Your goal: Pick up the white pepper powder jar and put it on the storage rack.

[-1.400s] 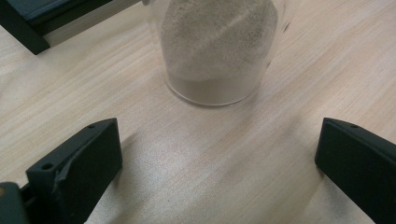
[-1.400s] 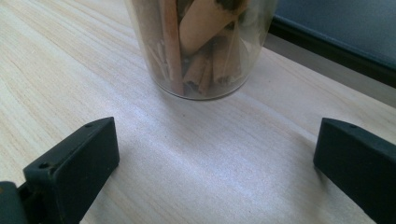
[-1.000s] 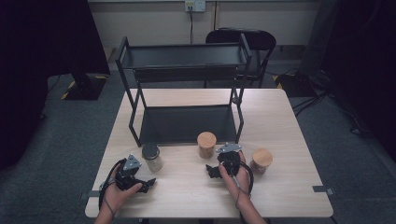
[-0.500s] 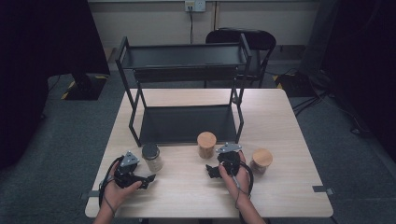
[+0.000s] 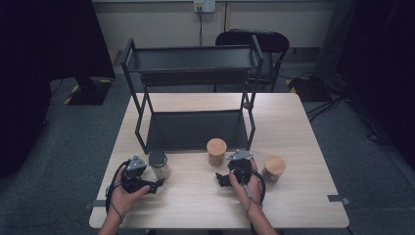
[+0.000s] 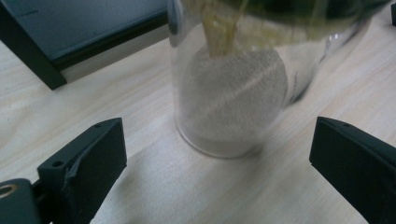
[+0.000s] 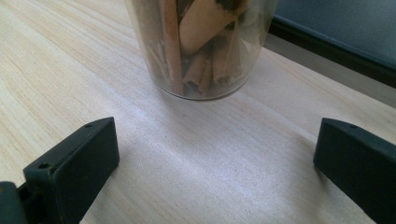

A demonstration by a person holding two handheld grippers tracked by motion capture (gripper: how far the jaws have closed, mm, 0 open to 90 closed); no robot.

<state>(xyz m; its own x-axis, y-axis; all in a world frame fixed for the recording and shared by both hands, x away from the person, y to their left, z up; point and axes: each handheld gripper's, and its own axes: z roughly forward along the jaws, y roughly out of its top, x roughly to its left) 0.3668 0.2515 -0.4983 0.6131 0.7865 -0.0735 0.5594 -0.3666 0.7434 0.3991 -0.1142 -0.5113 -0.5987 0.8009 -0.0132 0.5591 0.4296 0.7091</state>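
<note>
Left claw [image 5: 152, 185], held in the person's left hand [image 5: 123, 196]: jaws set wide apart but just been narrowing a little, nothing gripped, nothing touched; in the left gripper view the pads stand either side of open desk [image 5: 195, 205]. Directly ahead of this claw, close but apart from both pads, a clear glass jar with a dark lid [image 5: 159, 164], upright on the desk, holding pale grey-white powder in its lower part; faint marks on its wall, too blurred to read. Behind that jar, the black two-tier shelf rack [image 5: 195, 129]. Between the two claws, a jar with a wooden lid [image 5: 216, 152], upright, holding cinnamon sticks as seen in the right gripper view [image 7: 198, 46]; no label or writing legible. Right claw [image 5: 222, 180], in the person's right hand [image 5: 244, 183]: jaws wide, empty, pads clear of the desk's contents; the cinnamon jar stands just ahead of its opening, apart from both pads. To the right of this claw, just beside the hand, a second wooden-lidded jar [image 5: 274, 168], upright; contents and any label not discernible.
</note>
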